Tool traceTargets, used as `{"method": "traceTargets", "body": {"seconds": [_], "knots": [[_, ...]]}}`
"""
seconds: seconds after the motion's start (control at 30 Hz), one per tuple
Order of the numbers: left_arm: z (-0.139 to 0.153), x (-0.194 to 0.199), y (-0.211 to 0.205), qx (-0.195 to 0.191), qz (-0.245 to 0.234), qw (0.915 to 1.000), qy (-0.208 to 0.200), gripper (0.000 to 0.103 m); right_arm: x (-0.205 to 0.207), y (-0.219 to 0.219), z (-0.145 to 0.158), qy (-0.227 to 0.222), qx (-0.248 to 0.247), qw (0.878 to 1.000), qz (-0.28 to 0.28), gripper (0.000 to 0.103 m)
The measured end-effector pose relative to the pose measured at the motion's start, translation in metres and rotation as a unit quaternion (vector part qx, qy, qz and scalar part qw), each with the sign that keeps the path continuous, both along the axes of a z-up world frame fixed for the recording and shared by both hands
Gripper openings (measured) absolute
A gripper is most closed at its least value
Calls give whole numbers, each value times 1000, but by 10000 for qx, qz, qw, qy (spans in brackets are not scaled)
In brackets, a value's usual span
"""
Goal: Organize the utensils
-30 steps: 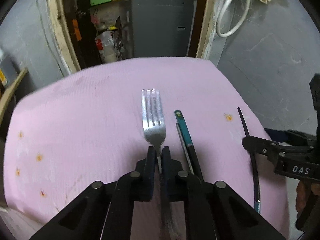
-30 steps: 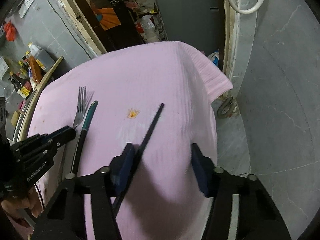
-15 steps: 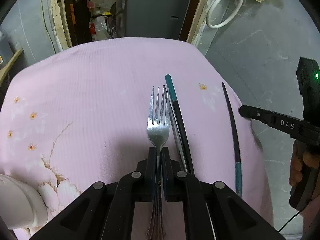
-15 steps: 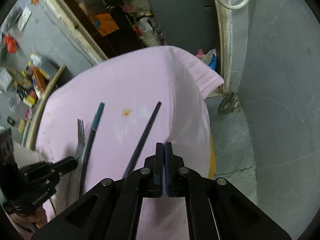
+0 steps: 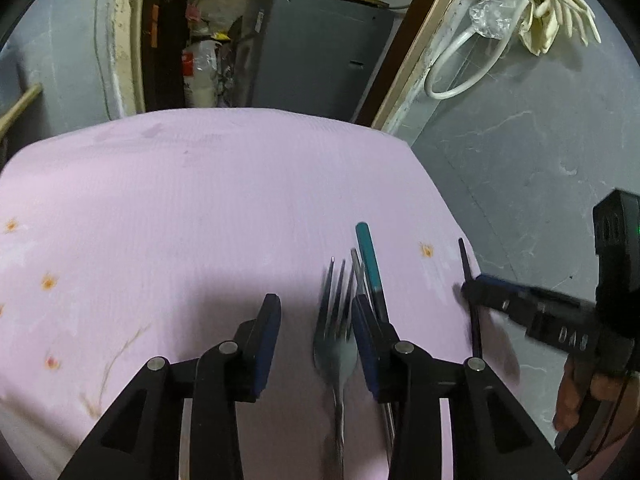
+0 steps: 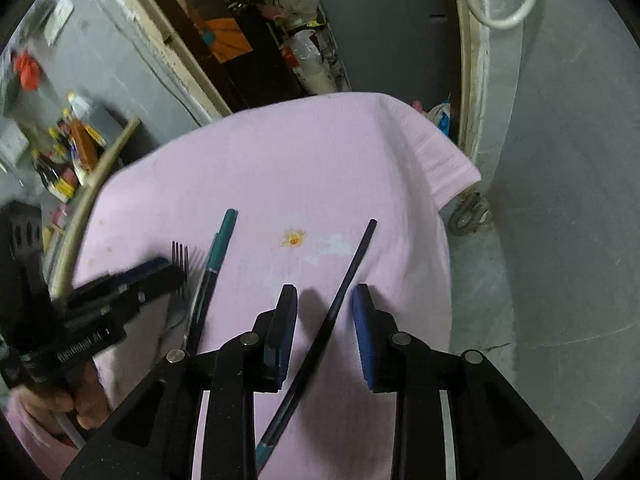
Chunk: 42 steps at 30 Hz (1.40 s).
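grey walls and a cluttered doorway stand behind a tabletop [image 5: 208,200] draped in a pink cloth [image 6: 320,168] with small orange flower prints.

from the left wrist view, the left claw [image 5: 316,336] is released: its jaws have just been opening and now stand apart. the fork [image 5: 335,332] lies flat on the cloth between them, tines pointing away, close to the right-hand pad but not pinched by either. just beside the fork, on its right, lies a teal-tipped chopstick [image 5: 370,264], roughly parallel to it, with a thin metal piece alongside that is too blurred to identify. the other chopstick [image 5: 466,268], dark and slender, lies further right near the cloth's edge, where the right claw's finger crosses it. a hand [image 5: 576,392] grips that tool at the far right.

from the right wrist view, the right claw [image 6: 325,328] is also released, its jaws having just been opening. the dark chopstick runs diagonally between the blue pads [image 6: 362,328], lying on the cloth, with a gap on each side. to the left the teal-tipped chopstick and fork lie side by side, the left claw over the fork.
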<state>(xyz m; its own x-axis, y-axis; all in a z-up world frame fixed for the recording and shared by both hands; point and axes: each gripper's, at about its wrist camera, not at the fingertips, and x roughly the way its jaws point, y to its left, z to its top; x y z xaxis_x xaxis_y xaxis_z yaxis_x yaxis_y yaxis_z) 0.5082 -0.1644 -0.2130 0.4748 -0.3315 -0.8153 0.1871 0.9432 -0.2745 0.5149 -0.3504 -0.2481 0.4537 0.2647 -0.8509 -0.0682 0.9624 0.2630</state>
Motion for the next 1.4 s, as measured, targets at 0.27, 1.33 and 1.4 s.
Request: {"method": "traceTargets", "body": {"seconds": [0.27, 1.33, 1.4], "knots": [[-2, 9, -18, 81, -581, 9983, -45, 22, -4, 20, 8, -4, -718, 9970, 285, 13], [7, -57, 19, 225, 220, 9990, 333, 21, -28, 18, -2, 554, -25, 9985, -44, 25], [7, -57, 23, 173, 292, 9988, 359, 21, -25, 26, -1, 474, -488, 9977, -57, 15]]}}
